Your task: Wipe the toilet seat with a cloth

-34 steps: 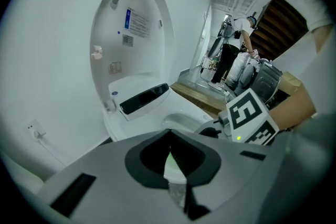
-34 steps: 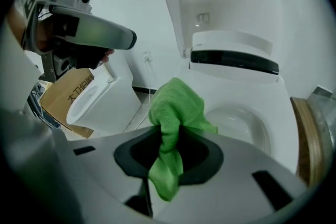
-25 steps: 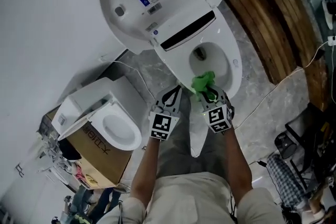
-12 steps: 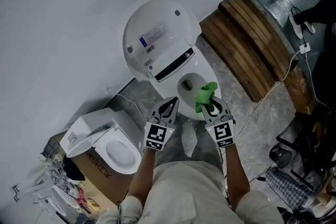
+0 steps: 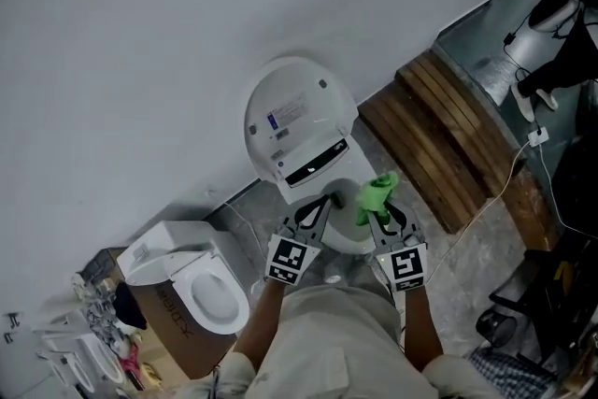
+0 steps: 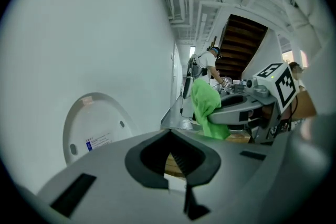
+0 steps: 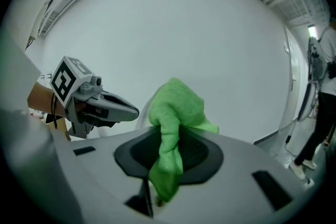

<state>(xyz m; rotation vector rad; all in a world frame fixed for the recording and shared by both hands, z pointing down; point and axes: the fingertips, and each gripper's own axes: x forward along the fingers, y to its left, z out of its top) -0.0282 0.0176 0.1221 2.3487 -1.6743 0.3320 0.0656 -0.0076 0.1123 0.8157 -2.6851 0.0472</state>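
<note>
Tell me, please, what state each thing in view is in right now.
toilet lid: raised, not covering the bowl.
green cloth: bunched up, clamped in the right gripper, hanging free.
right gripper: shut on the green cloth.
left gripper: shut, nothing between its jaws.

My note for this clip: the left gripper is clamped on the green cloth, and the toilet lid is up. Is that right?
Wrong gripper. The right gripper is clamped on the green cloth, as the right gripper view shows. The left gripper is shut on nothing. The toilet lid is up.
</note>
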